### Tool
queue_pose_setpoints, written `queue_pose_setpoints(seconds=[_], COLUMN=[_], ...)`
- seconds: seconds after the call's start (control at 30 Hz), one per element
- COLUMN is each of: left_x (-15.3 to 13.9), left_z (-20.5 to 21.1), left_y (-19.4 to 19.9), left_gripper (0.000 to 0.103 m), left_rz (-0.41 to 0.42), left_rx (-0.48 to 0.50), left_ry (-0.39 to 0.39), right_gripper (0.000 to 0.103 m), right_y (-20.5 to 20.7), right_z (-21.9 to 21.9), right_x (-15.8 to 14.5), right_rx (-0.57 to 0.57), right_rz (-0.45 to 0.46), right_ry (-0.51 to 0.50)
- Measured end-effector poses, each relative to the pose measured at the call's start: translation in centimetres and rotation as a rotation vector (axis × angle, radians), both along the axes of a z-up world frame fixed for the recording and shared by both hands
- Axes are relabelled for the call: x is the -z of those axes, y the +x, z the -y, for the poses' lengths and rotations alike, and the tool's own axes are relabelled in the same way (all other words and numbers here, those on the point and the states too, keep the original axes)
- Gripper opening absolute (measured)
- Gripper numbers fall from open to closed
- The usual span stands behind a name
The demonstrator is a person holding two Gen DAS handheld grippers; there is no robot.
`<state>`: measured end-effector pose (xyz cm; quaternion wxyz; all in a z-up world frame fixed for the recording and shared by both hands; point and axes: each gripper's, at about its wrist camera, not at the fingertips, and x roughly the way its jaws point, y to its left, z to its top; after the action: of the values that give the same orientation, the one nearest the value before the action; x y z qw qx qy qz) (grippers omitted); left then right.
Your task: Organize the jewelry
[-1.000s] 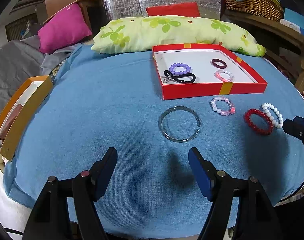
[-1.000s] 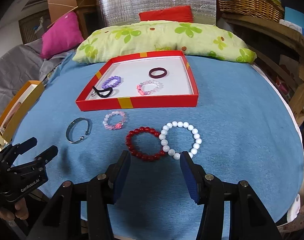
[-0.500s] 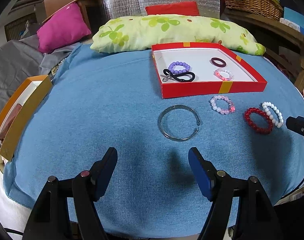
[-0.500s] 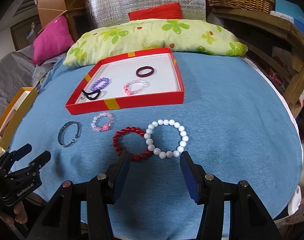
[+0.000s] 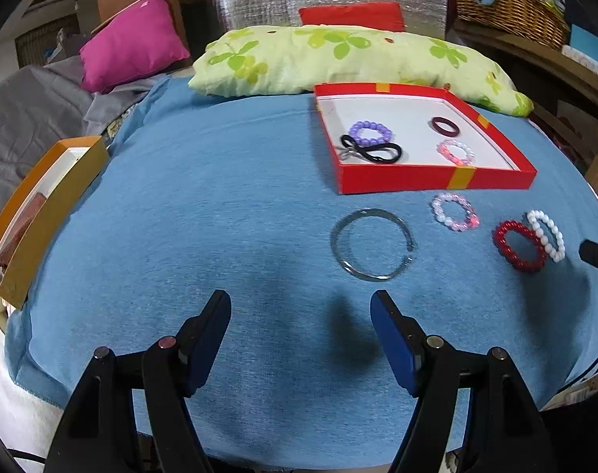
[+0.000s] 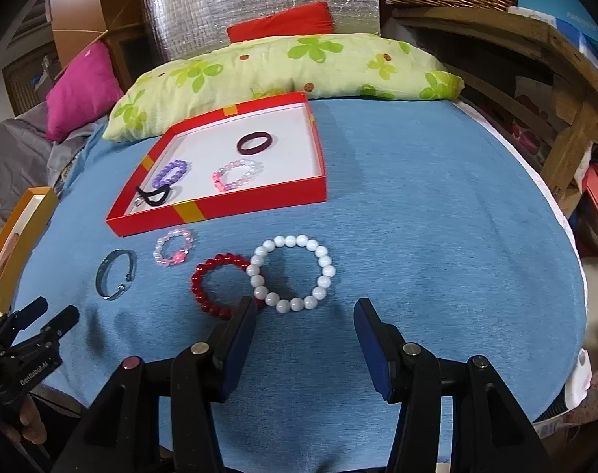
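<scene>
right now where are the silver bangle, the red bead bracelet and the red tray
silver bangle (image 5: 340, 254), left wrist view, left side of its band
red bead bracelet (image 6: 198, 289), right wrist view, beads on its left side
red tray (image 5: 401, 181), left wrist view, near outer wall

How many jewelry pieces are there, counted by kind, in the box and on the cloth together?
Beaded bracelets: 5 (purple, pink-white in box, pink-white on cloth, red, white)
Metal bangle: 1
Dark maroon ring: 1
Black hair tie: 1
Total: 8
</scene>
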<state>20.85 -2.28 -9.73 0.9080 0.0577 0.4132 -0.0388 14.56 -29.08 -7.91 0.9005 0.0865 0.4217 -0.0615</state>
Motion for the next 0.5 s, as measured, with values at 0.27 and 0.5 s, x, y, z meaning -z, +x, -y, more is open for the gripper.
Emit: queue_pose_setpoints(seconds=[0.27, 0.5], left_x=[0.1, 0.2], left_z=[-0.3, 0.6], left_y=[0.3, 0.9], left_gripper=[0.074, 0.074], left_rz=[-0.008, -0.026], left_rx=[-0.008, 0.023], left_ry=[-0.004, -0.017], right_gripper=[0.055, 0.055], right_y=[0.0, 0.9], right_z=[1.3, 2.0], right_x=[0.2, 0.5], right_rx=[0.044, 0.062], right_rz=[-0.019, -0.038], right_ry=[0.015, 0.003])
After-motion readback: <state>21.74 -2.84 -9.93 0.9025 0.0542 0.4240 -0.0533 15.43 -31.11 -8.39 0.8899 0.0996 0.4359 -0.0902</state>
